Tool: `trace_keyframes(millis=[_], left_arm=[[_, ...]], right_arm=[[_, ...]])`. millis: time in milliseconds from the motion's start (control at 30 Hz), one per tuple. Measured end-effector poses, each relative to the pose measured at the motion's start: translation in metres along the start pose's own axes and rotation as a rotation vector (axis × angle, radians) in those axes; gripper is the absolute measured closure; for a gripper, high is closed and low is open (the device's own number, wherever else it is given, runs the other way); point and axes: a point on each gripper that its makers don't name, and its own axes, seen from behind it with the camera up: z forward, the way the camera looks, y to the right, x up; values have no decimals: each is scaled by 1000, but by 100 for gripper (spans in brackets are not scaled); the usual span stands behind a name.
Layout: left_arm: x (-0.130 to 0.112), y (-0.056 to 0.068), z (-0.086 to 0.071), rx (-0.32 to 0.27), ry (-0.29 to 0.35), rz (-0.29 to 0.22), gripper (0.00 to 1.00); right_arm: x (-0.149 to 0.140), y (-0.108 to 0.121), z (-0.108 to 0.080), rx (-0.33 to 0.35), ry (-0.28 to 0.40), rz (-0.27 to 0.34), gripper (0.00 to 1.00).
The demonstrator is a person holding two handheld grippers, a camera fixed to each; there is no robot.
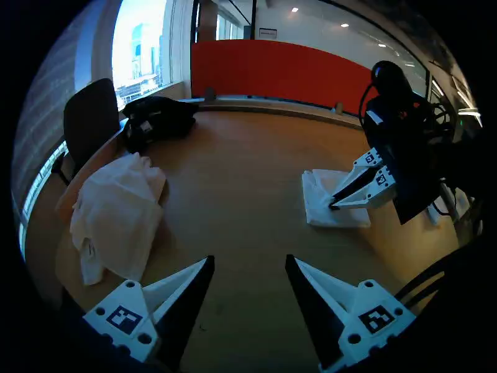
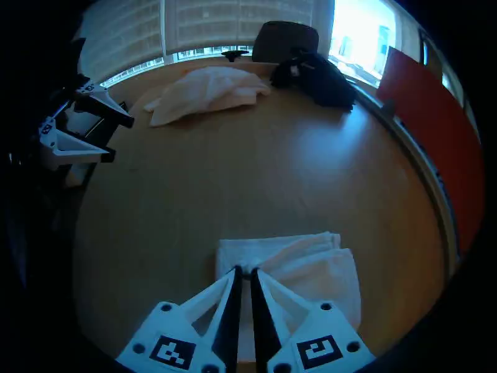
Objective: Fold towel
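A folded white towel (image 2: 298,264) lies flat on the wooden table (image 2: 248,155), just ahead of my right gripper (image 2: 245,271). Its fingers are nearly together, with a thin ridge of the towel's top layer pinched between the tips. In the left gripper view the same towel (image 1: 323,214) sits at the right with the right gripper (image 1: 333,202) angled down onto it. My left gripper (image 1: 248,260) hovers open over bare wood with nothing between its fingers. A loose heap of white towels (image 1: 118,211) lies to its left.
A black bag (image 1: 158,118) rests at the table's far side by the window, next to a dark office chair (image 1: 90,121). A red panel (image 1: 279,71) runs behind the table. The towel heap (image 2: 205,90) and the left gripper (image 2: 102,133) lie across the table from the right one.
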Motion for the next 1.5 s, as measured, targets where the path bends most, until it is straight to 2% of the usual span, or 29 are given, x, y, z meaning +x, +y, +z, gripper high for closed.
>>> trace_keyframes(millis=[100, 233, 300, 367, 667, 933, 1500], left_arm=[[2, 0, 1, -1, 2, 2, 16], [3, 1, 1, -1, 4, 5, 16], [3, 1, 1, -1, 5, 5, 16], [3, 1, 1, -1, 5, 4, 16], [4, 4, 1, -4, 8, 8, 16], [5, 5, 0, -5, 8, 14, 16], [7, 12, 0, -17, 6, 33, 16]], right_arm=[[1, 2, -3, -8, 8, 1, 79], [5, 5, -8, -25, 31, 5, 54], [6, 6, -12, -33, 41, 9, 35], [5, 8, -15, -43, 48, 15, 27], [-3, 12, -23, -68, 56, 52, 25], [-21, 6, -32, -96, 50, 86, 25], [-61, 0, -51, -172, 37, 213, 25]])
